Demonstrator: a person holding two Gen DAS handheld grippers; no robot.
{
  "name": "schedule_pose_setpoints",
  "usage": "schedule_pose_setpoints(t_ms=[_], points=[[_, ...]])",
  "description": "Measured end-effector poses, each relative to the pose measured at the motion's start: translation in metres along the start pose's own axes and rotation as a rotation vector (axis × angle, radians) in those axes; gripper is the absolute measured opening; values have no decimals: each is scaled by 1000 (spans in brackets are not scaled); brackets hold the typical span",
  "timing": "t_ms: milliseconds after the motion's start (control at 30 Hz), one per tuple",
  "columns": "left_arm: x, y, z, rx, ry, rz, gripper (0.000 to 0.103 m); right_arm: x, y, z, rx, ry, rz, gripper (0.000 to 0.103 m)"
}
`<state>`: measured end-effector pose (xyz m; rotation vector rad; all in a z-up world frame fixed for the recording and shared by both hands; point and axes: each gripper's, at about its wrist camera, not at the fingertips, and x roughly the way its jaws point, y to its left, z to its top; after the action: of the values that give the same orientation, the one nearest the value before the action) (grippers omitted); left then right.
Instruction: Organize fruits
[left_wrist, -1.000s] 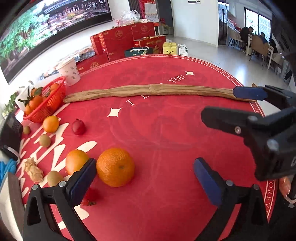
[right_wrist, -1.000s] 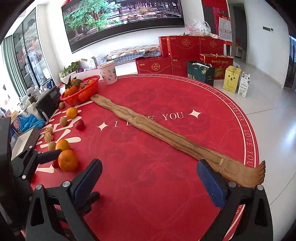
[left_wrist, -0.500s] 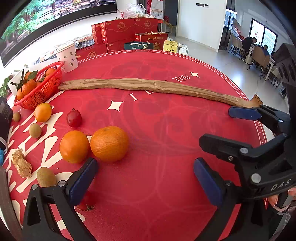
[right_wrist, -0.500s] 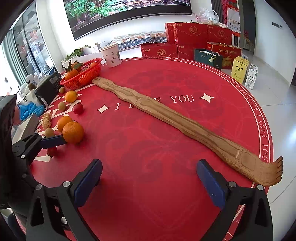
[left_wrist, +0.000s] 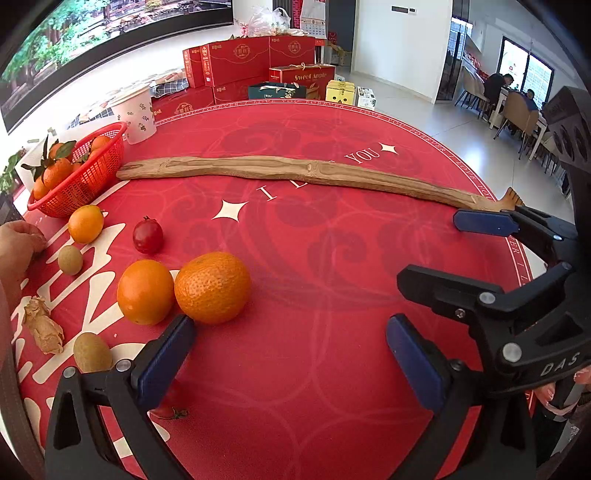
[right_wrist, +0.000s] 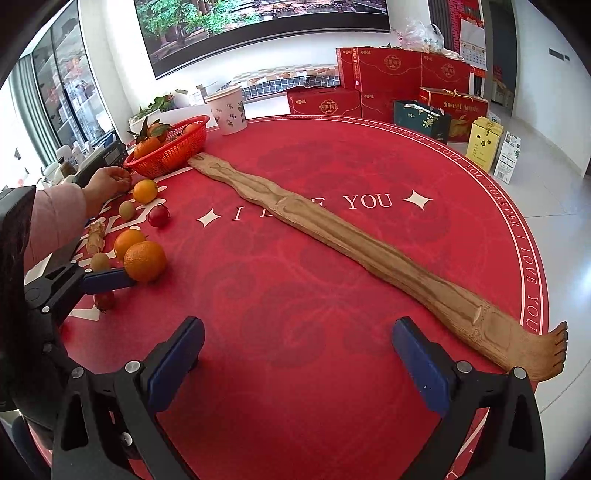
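Right wrist: bare hand (right_wrist: 109, 183) beside basket (right_wrist: 168, 155), near loose oranges (right_wrist: 144, 260).

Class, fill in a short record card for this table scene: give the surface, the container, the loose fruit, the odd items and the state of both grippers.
Surface: round red tablecloth
Container: red basket holding oranges
Loose fruit: large orange, smaller orange, red fruit, kiwis
Odd item: long wooden back scratcher
Left gripper: jaws open, empty
Right gripper: jaws open, empty
Extra: a hand by the basket
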<state>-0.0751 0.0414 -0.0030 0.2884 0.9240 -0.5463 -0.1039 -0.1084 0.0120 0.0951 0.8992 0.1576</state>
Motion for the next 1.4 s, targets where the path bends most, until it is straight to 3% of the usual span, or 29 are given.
schedule_pose_setpoints(t_ms=[433, 733, 1400], points=[[0, 0, 0, 0, 0, 0, 103, 0, 2, 0, -6, 1, -15, 103], [0, 0, 0, 0, 0, 0, 103, -3, -7, 1, 40, -27, 48, 103], [0, 0, 0, 0, 0, 0, 103, 1, 3, 1, 9, -9, -11, 103]])
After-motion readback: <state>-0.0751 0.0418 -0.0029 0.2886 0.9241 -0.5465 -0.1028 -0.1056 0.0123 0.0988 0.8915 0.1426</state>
